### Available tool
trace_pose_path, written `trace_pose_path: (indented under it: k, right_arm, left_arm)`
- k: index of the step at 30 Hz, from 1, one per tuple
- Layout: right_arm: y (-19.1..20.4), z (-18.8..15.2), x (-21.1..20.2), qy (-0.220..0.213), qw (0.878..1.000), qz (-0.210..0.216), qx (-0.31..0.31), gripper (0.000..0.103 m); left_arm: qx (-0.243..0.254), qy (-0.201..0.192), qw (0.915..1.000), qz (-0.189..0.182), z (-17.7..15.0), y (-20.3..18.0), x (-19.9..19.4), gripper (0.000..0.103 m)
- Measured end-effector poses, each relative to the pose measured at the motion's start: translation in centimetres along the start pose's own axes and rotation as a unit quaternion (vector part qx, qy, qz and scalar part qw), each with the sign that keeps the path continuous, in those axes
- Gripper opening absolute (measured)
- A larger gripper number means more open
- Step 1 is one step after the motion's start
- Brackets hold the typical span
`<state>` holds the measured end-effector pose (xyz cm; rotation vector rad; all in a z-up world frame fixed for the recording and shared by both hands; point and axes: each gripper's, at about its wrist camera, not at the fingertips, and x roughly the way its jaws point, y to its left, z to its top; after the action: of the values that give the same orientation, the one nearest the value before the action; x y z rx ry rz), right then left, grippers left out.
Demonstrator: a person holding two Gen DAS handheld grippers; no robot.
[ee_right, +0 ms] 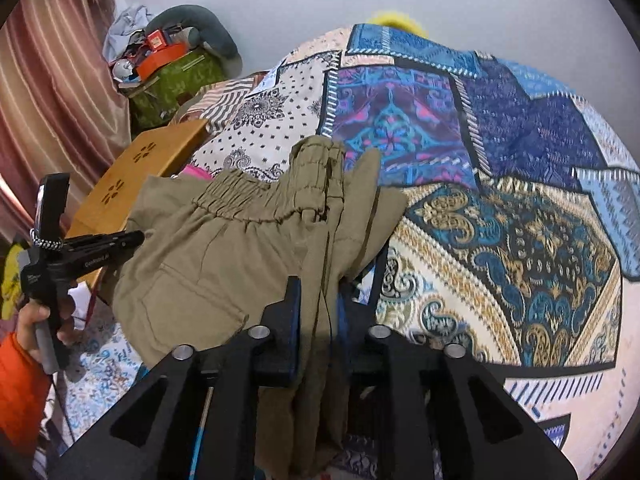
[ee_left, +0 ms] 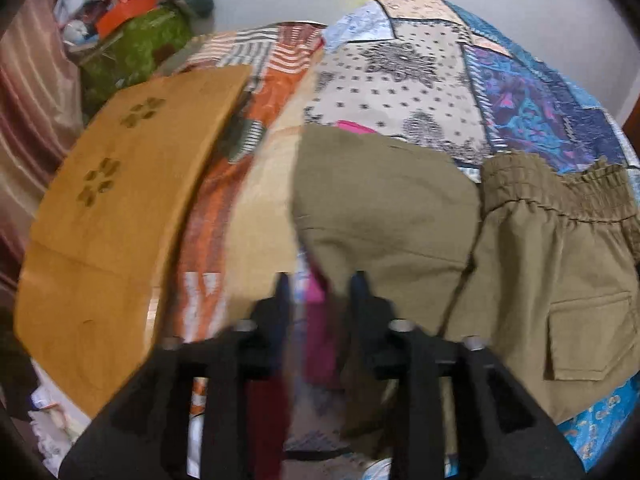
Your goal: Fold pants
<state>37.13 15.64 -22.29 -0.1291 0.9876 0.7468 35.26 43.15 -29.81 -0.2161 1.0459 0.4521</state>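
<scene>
The green pants (ee_right: pixel 240 240) lie half on the bed (ee_right: pixel 520 240) so they can be folded flat, the right gripper (ee_right: pixel 318 300) pinches their edge to lift it, and the left gripper (ee_left: pixel 320 280) is open beside them.

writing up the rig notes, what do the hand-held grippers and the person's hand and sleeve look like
Both are matte black. The right hand-held gripper has blue-faced fingers, silver bolts and triangular cut-outs in its frame. The left hand-held gripper carries white lettering, a black-and-white cord wrap, a black block on top and a grey grip. The left hand is bare, with an orange sleeve.
</scene>
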Motion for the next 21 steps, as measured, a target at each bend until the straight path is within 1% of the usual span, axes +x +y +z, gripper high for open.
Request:
trace_pose_path:
  k: [2, 4, 5, 6, 7, 12, 15, 16, 19, 20, 21]
  right_arm:
    - [-0.1, -0.3, -0.5, 0.0, 1.0, -0.007, -0.001, 0.023]
    - [0.0, -0.6, -1.1, 0.001, 1.0, -0.019, -0.005, 0.034]
    - [0.1, -0.8, -1.5, 0.0, 1.0, -0.027, -0.01, 0.038]
    - [0.2, -1.0, -1.9, -0.001, 0.999, -0.033, -0.014, 0.046]
    - [0.3, -1.1, -2.4, -0.003, 0.999, -0.04, -0.019, 0.049]
    - [1.1, -1.3, -6.3, -0.025, 0.998, -0.044, -0.031, 0.049]
    - [1.8, -0.7, -9.1, -0.05, 0.997, -0.04, -0.032, 0.049]
    - [2.2, -0.6, -10.6, -0.065, 0.997, -0.037, -0.034, 0.049]
    - [3.7, -0.5, -14.7, -0.103, 0.994, -0.028, -0.04, 0.049]
    - [4.3, -0.5, -16.1, -0.115, 0.992, -0.025, -0.044, 0.05]
    - [4.8, -0.6, -17.3, -0.125, 0.991, -0.023, -0.048, 0.054]
  left_arm:
    - [0.004, 0.0, 1.0, 0.003, -0.3, 0.4, -0.5, 0.047]
    - [0.009, 0.006, 0.9998, 0.015, -0.8, 0.6, -1.3, 0.047]
    - [0.013, 0.008, 0.9997, 0.022, -0.9, 0.6, -1.6, 0.047]
    - [0.018, 0.009, 0.9995, 0.025, -1.2, 0.6, -2.3, 0.047]
    - [0.02, 0.008, 0.9994, 0.026, -1.3, 0.6, -2.9, 0.047]
    - [0.026, -0.021, 0.9993, 0.02, -2.2, -0.1, -8.5, 0.047]
    - [0.037, -0.059, 0.9975, 0.01, -2.7, -1.4, -14.0, 0.047]
    - [0.04, -0.069, 0.9968, 0.007, -2.8, -1.8, -15.5, 0.047]
    - [0.049, -0.117, 0.9919, -0.006, -3.7, -3.2, -21.9, 0.047]
    - [0.051, -0.129, 0.9903, -0.01, -3.9, -3.4, -23.3, 0.047]
    - [0.055, -0.145, 0.9878, -0.015, -4.4, -3.8, -25.4, 0.048]
